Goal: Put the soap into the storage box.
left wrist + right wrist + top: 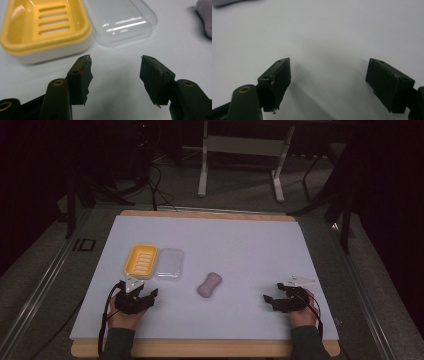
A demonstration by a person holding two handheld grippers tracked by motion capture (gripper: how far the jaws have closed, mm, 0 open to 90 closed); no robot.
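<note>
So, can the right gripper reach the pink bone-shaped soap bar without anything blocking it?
Probably yes. The right gripper is open and only bare table lies between it and the pink bone-shaped soap bar.

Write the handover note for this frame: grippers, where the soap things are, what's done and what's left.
Left hand-held gripper: open, holding nothing, on the table just in front of the yellow soap dish.
Right hand-held gripper: open, holding nothing, at the table's right side.
Clear lid: lies right beside the dish, off it.
Pink soap: lies on the white table, apart from the dish, between the two grippers.
Done: nothing visible; the dish holds nothing.
Left, likely: soap into the dish, then the lid on.
</note>
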